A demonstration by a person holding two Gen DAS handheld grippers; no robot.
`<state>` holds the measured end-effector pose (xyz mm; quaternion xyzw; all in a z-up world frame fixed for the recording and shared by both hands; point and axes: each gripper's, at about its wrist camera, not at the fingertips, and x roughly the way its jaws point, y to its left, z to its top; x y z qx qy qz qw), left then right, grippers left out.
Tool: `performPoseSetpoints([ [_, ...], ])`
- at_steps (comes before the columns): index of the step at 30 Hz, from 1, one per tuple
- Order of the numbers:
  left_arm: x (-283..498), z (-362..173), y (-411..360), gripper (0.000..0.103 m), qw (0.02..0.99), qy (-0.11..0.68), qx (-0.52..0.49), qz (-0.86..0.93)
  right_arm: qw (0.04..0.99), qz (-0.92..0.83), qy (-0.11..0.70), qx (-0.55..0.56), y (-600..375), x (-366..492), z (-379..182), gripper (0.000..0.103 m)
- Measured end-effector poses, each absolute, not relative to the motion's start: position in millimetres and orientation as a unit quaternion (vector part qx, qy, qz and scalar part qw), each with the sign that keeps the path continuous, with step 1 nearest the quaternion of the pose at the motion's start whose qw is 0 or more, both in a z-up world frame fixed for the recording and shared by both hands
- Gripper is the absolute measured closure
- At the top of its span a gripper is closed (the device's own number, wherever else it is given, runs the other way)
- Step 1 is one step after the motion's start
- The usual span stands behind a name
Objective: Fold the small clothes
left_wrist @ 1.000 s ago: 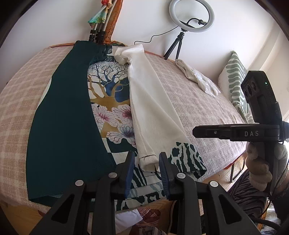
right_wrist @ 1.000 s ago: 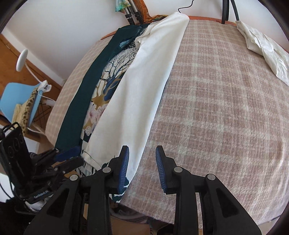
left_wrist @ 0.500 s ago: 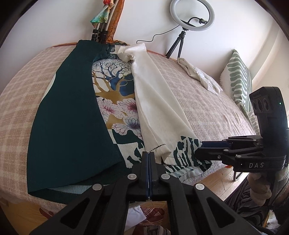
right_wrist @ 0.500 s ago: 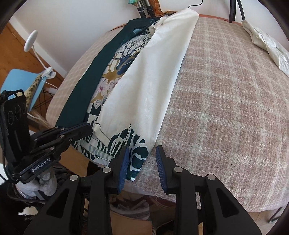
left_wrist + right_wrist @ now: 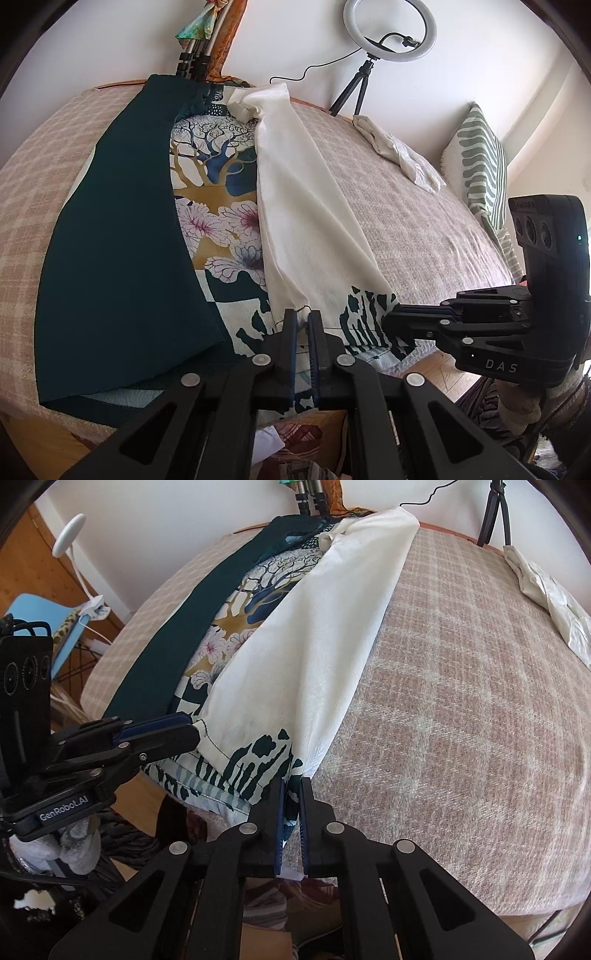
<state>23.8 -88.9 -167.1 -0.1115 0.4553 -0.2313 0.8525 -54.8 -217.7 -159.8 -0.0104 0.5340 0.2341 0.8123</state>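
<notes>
Our right gripper (image 5: 290, 794) has just closed its jaws on the printed garment's (image 5: 218, 206) hem; our left gripper (image 5: 302, 325) pinches it too, at six o'clock on the checked bed (image 5: 461, 701).

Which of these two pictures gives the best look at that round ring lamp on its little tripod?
The left wrist view: the ring lamp shows whole against the wall, with its tripod and cable. The right wrist view catches only the tripod's legs at the top edge; the ring itself is cut off.
</notes>
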Motion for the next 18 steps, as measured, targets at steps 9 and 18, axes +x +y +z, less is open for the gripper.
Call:
performPoseSetpoints([
  [9,15.4,-162.9,-69.0,0.098,0.858,0.45,-0.129,-0.21,0.813,0.231,0.534,0.016,-235.8,-52.0,-154.1,0.097],
  [18,27.7,-119.9,-71.8,0.064,0.882,0.404,-0.103,-0.218,0.849,0.23,0.474,0.047,-258.0,-2.6,-94.9,0.097],
])
